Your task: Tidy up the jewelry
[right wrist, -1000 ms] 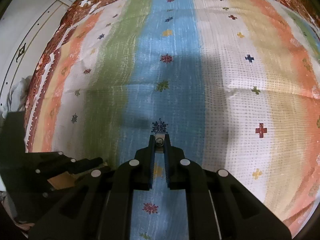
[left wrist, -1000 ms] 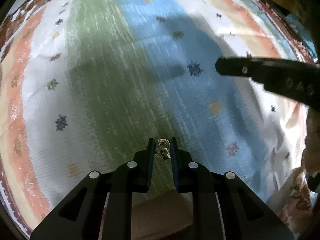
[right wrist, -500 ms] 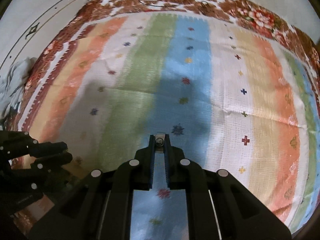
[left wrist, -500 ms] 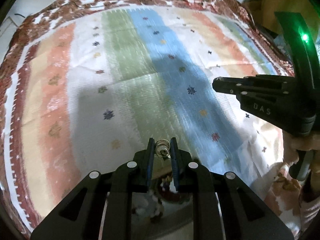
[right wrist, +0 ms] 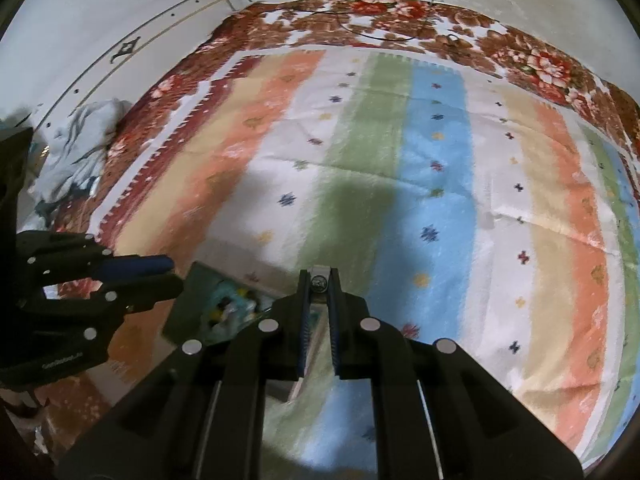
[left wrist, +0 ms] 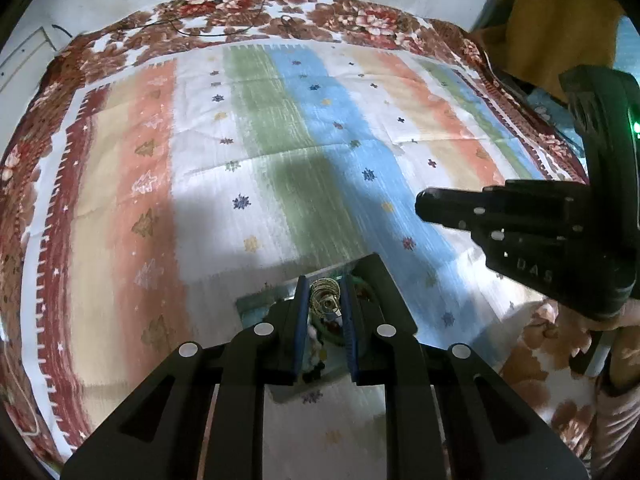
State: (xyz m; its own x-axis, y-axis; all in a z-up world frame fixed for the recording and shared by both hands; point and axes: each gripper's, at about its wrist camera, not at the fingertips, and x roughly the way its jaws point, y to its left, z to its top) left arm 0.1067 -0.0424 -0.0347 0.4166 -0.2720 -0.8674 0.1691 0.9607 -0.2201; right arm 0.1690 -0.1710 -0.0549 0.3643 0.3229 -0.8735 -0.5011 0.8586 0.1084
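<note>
Your left gripper [left wrist: 325, 300] is clenched on a small gold piece [left wrist: 325, 295], coiled wire by the look of it, pinned between the blue pads low in the centre of the left view. Your right gripper [right wrist: 319, 282] is clamped on a small silver piece [right wrist: 319, 279] with a dark round centre; at this blur you cannot say whether it is a stud, a clasp or a ring.

The open box [right wrist: 202, 302] sits on the striped cloth [left wrist: 280, 128], directly under the left gripper's tips in the left view. In the right view it lies at lower left, below and left of the right gripper's tips. Its long axis runs roughly from lower left to upper right of that frame. The left gripper is the nearer of the 2, so its piece probably drops first; the right must cross leftward.

Hidden: most of the box is behind the 2 gripper bodies. Its contents are a smear of teal, yellow and white, compartments unreadable. The person's hand [left wrist: 624, 312] is cut off at the right edge.
</note>
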